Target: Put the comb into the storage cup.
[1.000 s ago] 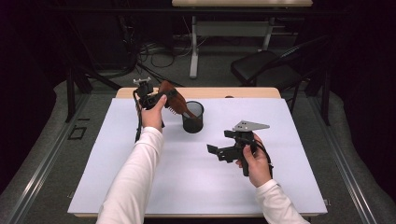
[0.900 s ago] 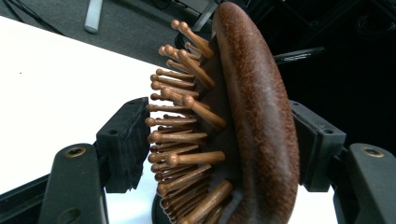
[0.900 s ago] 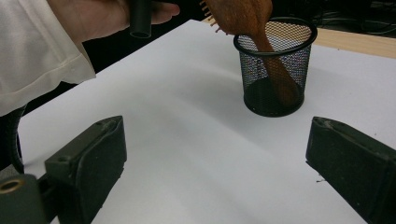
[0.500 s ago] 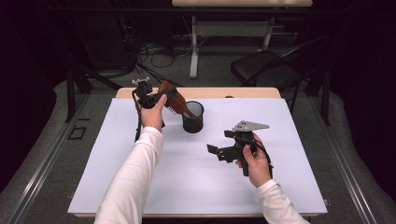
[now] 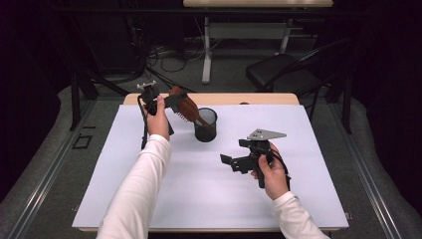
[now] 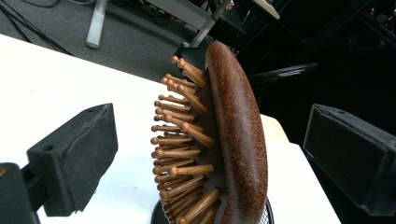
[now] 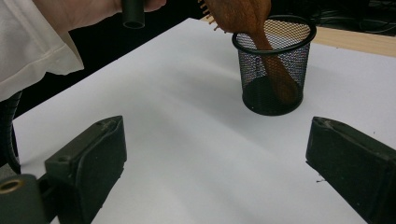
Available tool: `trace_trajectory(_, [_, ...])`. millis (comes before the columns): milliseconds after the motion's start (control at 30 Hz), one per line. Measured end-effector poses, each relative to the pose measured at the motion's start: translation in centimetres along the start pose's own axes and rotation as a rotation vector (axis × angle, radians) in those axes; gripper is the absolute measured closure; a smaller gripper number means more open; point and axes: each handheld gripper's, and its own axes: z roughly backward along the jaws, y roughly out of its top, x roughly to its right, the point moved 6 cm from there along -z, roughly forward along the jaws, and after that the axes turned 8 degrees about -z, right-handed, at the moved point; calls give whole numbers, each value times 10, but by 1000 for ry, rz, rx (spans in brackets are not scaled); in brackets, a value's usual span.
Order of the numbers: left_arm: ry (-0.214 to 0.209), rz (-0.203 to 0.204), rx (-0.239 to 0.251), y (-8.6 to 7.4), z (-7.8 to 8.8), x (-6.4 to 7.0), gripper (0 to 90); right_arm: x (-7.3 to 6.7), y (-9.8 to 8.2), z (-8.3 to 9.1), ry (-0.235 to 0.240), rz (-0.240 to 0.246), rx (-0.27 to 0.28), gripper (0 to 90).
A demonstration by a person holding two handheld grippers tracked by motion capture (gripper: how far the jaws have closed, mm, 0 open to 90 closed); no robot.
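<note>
Nearest on the white counter [image 5: 149,189], toward the right, the person's right hand [image 5: 272,172] holds the right tool [image 5: 230,162] low over the surface, its jaws spread wide with nothing between them, pointing left and across the counter toward the cup. Farther back and left of the middle stands a black wire-mesh pen cup [image 5: 205,125], upright on the counter. A brown wooden paddle hairbrush [image 5: 185,107] sits in it handle-down; the handle reaches the bottom of the cup and rests against the rim, while the bristled head leans out up and to the left, bristles facing the near-left side. At that head, on the far left, the left hand [image 5: 158,119] holds the left tool [image 5: 174,99]. Its jaws have just been opening and now stand released, one on each side of the brush head, the pads apart from the wood and the bristles. Beyond the counter's far edge stands a dark chair [image 5: 288,74] on the floor.
</note>
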Motion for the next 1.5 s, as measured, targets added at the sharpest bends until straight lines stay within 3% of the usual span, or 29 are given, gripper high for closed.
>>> trace_trajectory(767, [-3, 4, 6, 6, 9, -1, 4, 1, 0, 0, -4, 0, -1, 48])
trace_trajectory(1133, [-1, -12, 8, 13, 19, -3, 4, 0, -1, -1, -4, 1, -3, 48])
trace_trajectory(1500, [-1, -56, -6, 19, 29, 3, 4, 0, -1, -1, -6, 0, -6, 48])
